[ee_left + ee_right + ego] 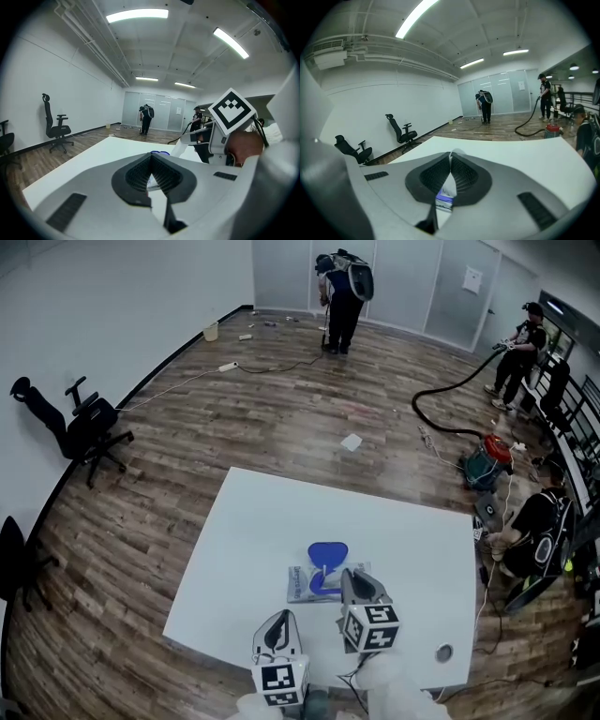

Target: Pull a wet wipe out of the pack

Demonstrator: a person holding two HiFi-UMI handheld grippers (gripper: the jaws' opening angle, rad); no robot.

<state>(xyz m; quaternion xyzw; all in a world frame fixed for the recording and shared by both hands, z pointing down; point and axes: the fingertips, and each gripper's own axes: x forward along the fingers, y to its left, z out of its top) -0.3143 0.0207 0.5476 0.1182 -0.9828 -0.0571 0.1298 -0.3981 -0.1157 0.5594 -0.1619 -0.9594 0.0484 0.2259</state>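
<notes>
Right tongs (451, 154) shut on wet wipe (179, 148) above pack (302, 583); left tongs (151, 157) shut, empty. Advice: pin pack w/ left, lift straight.

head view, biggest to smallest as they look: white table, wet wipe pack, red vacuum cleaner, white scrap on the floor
1. white table
2. wet wipe pack and red vacuum cleaner: about alike here, and the vacuum stands farther off, so I won't rank them
3. white scrap on the floor

Worktop (262, 549): white, matt, smooth. Floor (234, 418): wood-grain planks, slight sheen. Pack (302, 585): glossy plastic film; lid (328, 553): smooth blue plastic.
</notes>
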